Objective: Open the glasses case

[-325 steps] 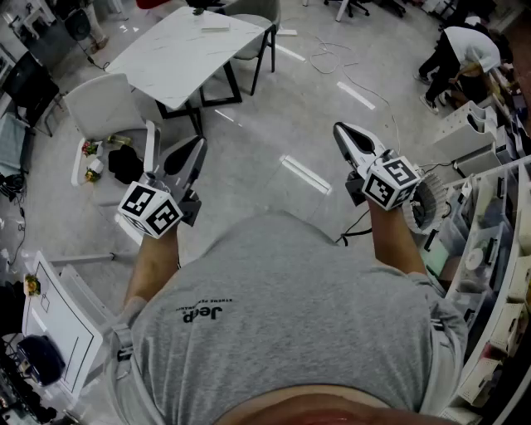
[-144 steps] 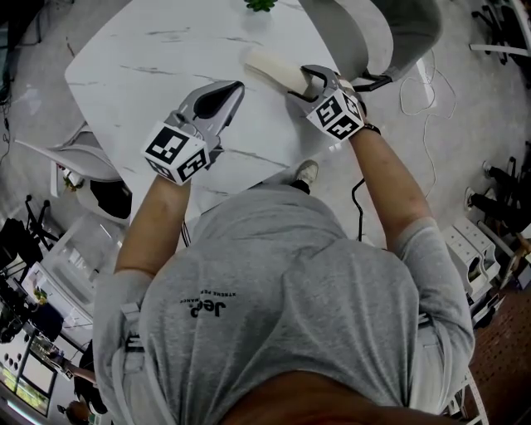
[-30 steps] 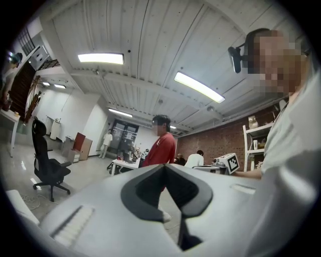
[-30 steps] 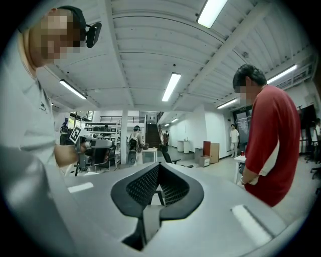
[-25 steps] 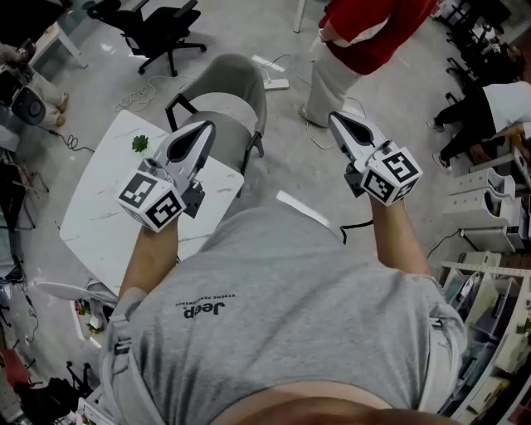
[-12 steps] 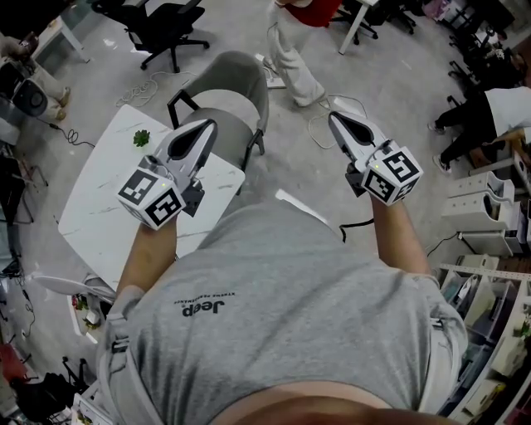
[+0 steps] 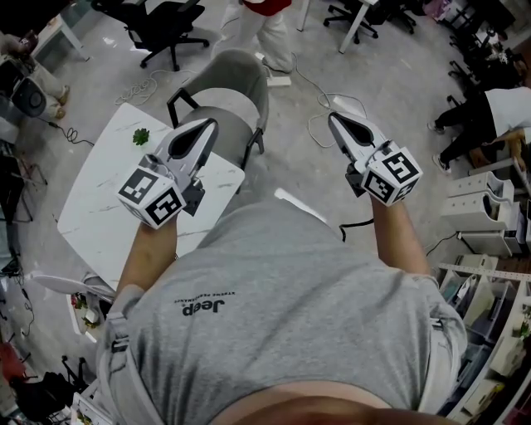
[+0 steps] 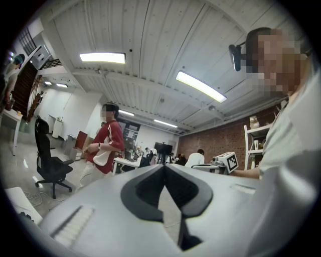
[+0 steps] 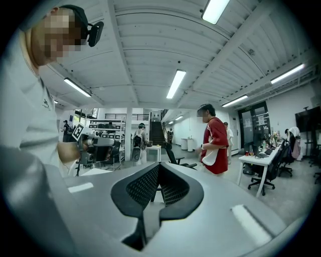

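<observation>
No glasses case shows in any view. I hold both grippers level in the air in front of my chest, well above the floor. In the head view my left gripper (image 7: 207, 124) hangs over the near corner of a white marble table (image 7: 99, 207) and a grey chair (image 7: 224, 91); its jaws are closed together with nothing between them. My right gripper (image 7: 333, 118) hangs over bare floor, also shut and empty. In the left gripper view the left gripper (image 8: 164, 165) tips meet. In the right gripper view the right gripper (image 9: 159, 164) tips meet too.
A small green plant (image 7: 141, 138) sits on the table's far corner. A black office chair (image 7: 162, 25) and floor cables (image 7: 323, 124) lie beyond. Shelving (image 7: 498, 249) lines the right. A person in red (image 9: 215, 145) walks past; another crouches (image 7: 498, 108) at right.
The person in red has walked off toward the top left and nearly left the head view. Both grippers have stayed where they were, still shut.
</observation>
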### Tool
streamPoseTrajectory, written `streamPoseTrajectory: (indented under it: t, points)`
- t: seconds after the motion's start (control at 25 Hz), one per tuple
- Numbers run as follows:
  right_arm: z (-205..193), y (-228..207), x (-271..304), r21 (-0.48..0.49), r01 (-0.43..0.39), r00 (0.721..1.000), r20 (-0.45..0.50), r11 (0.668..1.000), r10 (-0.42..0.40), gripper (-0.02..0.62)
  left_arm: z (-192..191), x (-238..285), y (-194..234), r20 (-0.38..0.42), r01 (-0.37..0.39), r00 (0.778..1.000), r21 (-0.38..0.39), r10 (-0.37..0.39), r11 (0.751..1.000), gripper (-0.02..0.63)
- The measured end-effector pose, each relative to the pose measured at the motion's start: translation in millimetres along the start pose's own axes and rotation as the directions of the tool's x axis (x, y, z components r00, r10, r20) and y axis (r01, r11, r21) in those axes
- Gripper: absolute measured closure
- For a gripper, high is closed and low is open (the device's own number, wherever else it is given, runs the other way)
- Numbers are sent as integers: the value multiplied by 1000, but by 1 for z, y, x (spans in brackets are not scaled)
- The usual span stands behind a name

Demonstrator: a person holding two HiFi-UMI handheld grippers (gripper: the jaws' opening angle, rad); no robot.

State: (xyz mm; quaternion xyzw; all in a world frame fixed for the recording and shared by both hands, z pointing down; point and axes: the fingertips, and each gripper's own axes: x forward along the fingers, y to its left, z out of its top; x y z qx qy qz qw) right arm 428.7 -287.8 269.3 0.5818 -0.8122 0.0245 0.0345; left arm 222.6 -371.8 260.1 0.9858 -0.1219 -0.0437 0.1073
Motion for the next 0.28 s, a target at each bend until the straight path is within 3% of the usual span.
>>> streamPoseTrajectory:
  t: [0.28]
  points:
    - [3,-4,-2,-8,1,1000,5,1000,-1,594,3,4,-2,4,4,1000,10,-4,1000,557]
